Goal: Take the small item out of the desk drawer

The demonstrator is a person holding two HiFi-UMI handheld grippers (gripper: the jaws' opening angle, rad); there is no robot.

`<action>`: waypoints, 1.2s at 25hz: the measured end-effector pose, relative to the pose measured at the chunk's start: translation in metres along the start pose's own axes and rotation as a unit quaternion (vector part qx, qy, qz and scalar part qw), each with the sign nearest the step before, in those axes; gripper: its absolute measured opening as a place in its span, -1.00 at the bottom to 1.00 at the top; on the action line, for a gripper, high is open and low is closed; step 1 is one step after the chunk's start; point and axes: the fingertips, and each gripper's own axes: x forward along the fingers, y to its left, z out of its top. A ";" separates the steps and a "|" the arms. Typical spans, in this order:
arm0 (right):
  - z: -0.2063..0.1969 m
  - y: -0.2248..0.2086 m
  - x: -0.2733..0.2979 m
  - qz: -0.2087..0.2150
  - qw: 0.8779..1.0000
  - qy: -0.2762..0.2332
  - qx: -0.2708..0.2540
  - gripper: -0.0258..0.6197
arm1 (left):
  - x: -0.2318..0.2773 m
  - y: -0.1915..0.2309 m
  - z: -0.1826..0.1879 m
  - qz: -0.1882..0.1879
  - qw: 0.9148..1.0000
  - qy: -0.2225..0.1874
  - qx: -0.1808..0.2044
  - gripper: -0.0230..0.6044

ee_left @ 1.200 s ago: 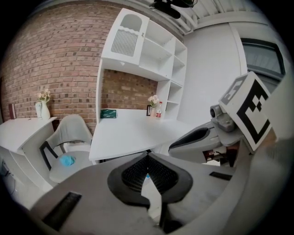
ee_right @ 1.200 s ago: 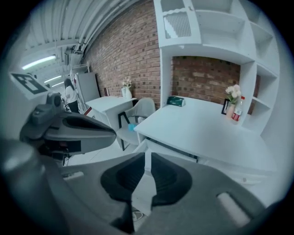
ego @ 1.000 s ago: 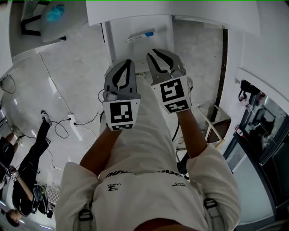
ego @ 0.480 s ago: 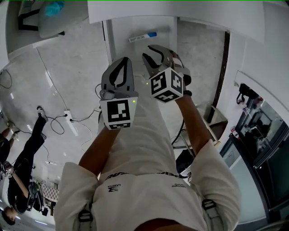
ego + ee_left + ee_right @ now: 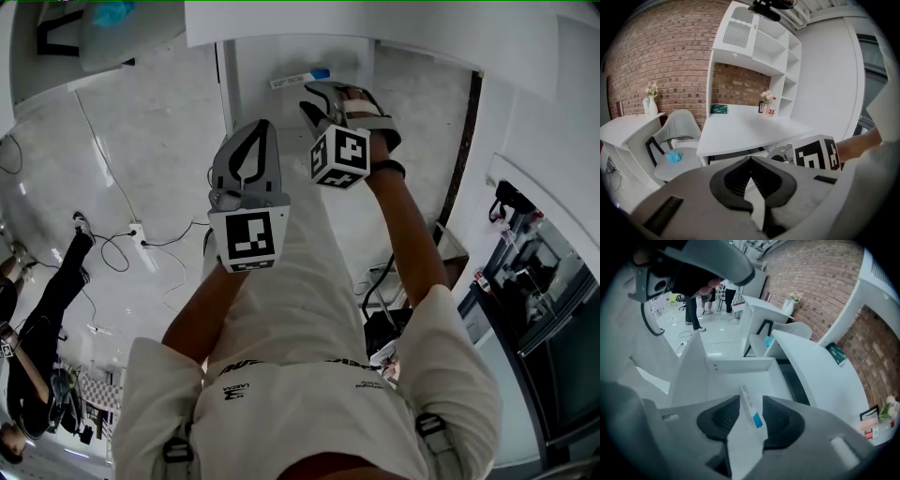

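Observation:
A small white tube with a blue end (image 5: 300,78) (image 5: 752,412) lies flat in the open white drawer (image 5: 253,94) (image 5: 736,380) under the desk. My right gripper (image 5: 328,92) (image 5: 750,400) hovers over the drawer. Its jaws are opening, and the tube shows in the gap between them, lower down and untouched. My left gripper (image 5: 265,127) (image 5: 750,160) hangs nearer to me, short of the drawer front, its tips together on nothing. The right gripper's marker cube (image 5: 815,152) shows in the left gripper view.
The white desk top (image 5: 375,23) (image 5: 740,129) overhangs the drawer and carries a shelf unit (image 5: 754,47). A chair with a blue object (image 5: 672,157) stands at the left. Cables (image 5: 141,234) lie on the glossy floor, and a person (image 5: 37,337) stands far left.
My right gripper has moved forward over the drawer and rolled, and its jaws have spread. The left gripper has edged forward a little.

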 end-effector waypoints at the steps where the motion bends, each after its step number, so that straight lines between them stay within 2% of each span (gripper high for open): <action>1: -0.002 0.001 0.005 0.005 1.000 0.002 -0.006 -0.48 | 0.002 0.000 -0.001 0.001 1.000 0.001 -0.001 -0.94; 8: -0.011 0.007 0.031 0.039 0.998 0.009 -0.057 -0.47 | 0.009 -0.006 -0.002 -0.001 1.000 0.004 -0.004 -0.94; 20: -0.032 0.004 0.081 0.081 0.993 0.035 -0.081 -0.43 | 0.017 -0.015 -0.006 -0.016 1.000 0.019 0.000 -0.94; 30: -0.047 0.011 0.107 0.102 0.987 0.057 -0.113 -0.43 | 0.017 -0.012 -0.009 -0.012 1.000 0.025 -0.003 -0.94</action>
